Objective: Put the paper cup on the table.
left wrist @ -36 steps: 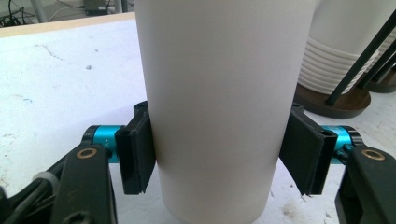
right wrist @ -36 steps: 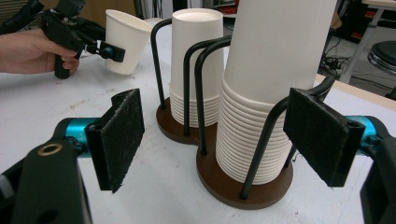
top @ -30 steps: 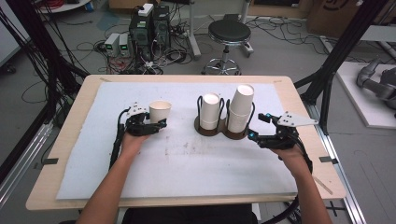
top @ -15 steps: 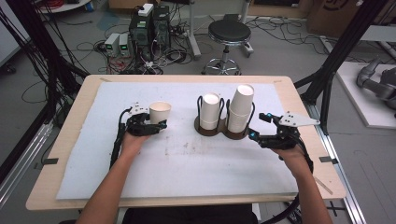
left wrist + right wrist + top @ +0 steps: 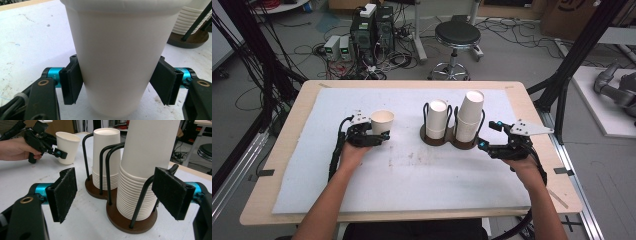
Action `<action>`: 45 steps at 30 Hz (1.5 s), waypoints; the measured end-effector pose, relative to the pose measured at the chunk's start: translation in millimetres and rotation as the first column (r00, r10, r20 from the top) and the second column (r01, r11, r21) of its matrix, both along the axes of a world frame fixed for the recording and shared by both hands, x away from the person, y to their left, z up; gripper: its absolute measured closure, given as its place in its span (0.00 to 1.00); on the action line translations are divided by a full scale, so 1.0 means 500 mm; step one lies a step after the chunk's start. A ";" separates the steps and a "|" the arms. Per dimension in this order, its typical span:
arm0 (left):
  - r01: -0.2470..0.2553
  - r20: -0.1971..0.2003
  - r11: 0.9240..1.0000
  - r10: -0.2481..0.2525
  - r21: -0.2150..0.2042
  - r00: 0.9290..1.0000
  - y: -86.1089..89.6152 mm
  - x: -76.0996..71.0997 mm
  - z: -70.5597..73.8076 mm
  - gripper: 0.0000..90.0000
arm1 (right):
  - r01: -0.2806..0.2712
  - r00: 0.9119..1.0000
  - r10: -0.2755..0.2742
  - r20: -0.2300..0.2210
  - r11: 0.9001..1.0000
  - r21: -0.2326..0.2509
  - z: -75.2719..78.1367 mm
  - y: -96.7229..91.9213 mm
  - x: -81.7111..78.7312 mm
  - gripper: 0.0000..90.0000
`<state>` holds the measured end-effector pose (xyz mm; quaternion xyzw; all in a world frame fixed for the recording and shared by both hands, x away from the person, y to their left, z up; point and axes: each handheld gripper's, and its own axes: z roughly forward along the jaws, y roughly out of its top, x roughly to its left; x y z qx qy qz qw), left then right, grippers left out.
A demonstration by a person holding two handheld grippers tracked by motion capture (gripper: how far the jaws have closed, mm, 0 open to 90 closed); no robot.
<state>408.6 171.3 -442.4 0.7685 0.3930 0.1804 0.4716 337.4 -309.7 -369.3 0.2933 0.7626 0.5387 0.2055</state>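
A single white paper cup (image 5: 382, 121) stands upright on the white mat (image 5: 412, 170), left of centre; the left gripper (image 5: 379, 138) brackets its lower half. In the left gripper view the cup (image 5: 117, 57) sits between the two black pads (image 5: 72, 82); the left pad touches its wall, while the right pad stands just off it, so the jaws are around the cup without a full clamp. To the right of the cup, well apart from it, a dark two-bay wire cup holder (image 5: 451, 140) carries two stacks of cups; the shorter stack (image 5: 437, 119) is in the left bay, the taller stack (image 5: 469, 116) in the right. The right gripper (image 5: 484, 146) rests on the mat just beside the holder's right side, jaws spread wide and empty; in the right gripper view its pads (image 5: 65, 193) flank the taller stack (image 5: 145, 170) without touching it. The mat lies on a wooden table (image 5: 542, 150).
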 end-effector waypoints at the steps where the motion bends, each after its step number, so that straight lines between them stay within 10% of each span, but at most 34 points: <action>1: 0.000 -0.002 1.000 0.000 0.001 1.000 0.000 -0.001 0.000 0.35 | 0.000 1.000 0.000 -0.006 1.000 0.001 0.000 0.000 -0.001 0.23; 22: -0.012 -0.019 1.000 0.012 -0.013 1.000 0.007 -0.024 -0.003 0.27 | 0.007 1.000 -0.007 -0.008 1.000 0.003 0.000 -0.003 0.000 0.23; 35: -0.043 0.024 0.998 0.042 0.048 0.999 0.046 -0.081 0.060 0.23 | 0.001 1.000 -0.001 -0.009 1.000 0.007 0.001 -0.005 0.000 0.23; 45: -0.064 0.192 0.984 0.095 -0.165 0.977 0.124 -0.132 0.089 0.23 | 0.006 1.000 -0.006 -0.011 1.000 -0.001 -0.002 -0.007 0.003 0.23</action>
